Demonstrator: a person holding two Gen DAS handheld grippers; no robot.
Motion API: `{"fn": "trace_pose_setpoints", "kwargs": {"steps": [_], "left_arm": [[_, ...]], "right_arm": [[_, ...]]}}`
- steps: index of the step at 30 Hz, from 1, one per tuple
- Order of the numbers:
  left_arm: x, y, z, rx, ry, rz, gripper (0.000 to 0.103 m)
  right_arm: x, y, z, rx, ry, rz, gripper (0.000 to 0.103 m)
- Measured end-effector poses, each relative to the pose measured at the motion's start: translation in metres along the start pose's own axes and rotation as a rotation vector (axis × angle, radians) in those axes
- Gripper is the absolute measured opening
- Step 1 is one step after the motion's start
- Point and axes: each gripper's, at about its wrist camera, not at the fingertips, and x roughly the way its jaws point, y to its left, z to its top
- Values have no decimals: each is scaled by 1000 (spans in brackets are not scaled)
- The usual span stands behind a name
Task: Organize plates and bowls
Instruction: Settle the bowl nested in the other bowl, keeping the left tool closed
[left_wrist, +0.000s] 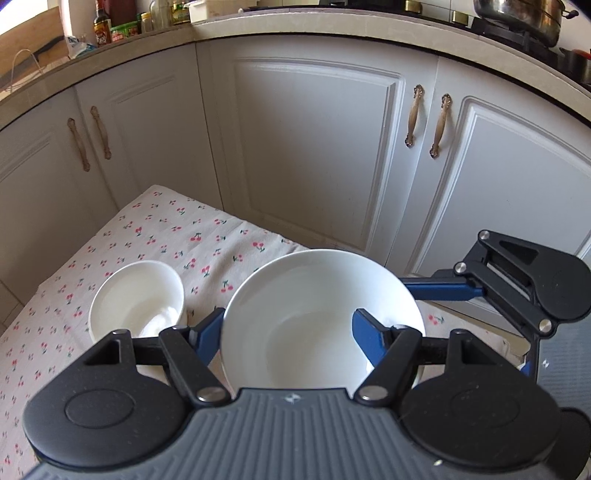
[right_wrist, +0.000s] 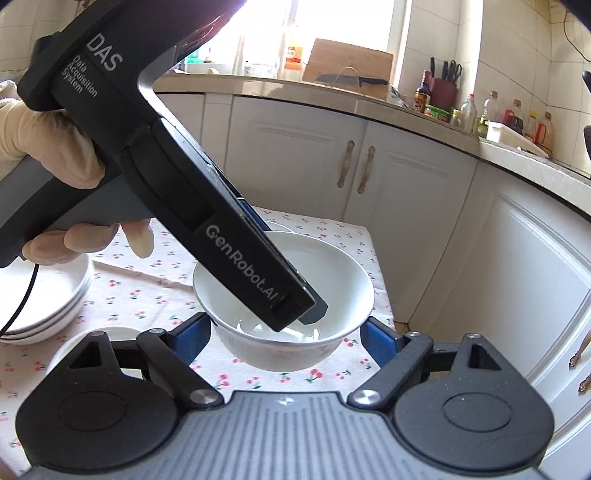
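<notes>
Bowl (left_wrist: 321, 317), large and white, is hanging above the cherry-print worktop (left_wrist: 155, 236), clamped between both claws: left claw (left_wrist: 288, 332) pinching its rim, right claw (right_wrist: 286, 341) bracing its sides. Keep both level, moving together toward the smaller bowl (left_wrist: 136, 299).

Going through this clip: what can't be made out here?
Left wrist view: near rim of the large bowl under the left gripper; pad contact unclear.
Right wrist view: small bowl almost wholly behind the left gripper's body.
Right wrist view: plate stack cut by the left edge, partly behind the gloved hand.
Counter bottles: labels too small.
</notes>
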Motion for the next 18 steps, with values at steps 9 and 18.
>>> {"fn": "trace_pose_setpoints", "kwargs": {"steps": [9, 18], "left_arm": [[-31, -8, -31, -22, 3, 40, 73], [-51, -4, -58, -64, 8, 54, 73]], "right_arm": [[-24, 25, -1, -13, -1, 60, 91], [-31, 48, -2, -40, 21, 120, 91]]}}
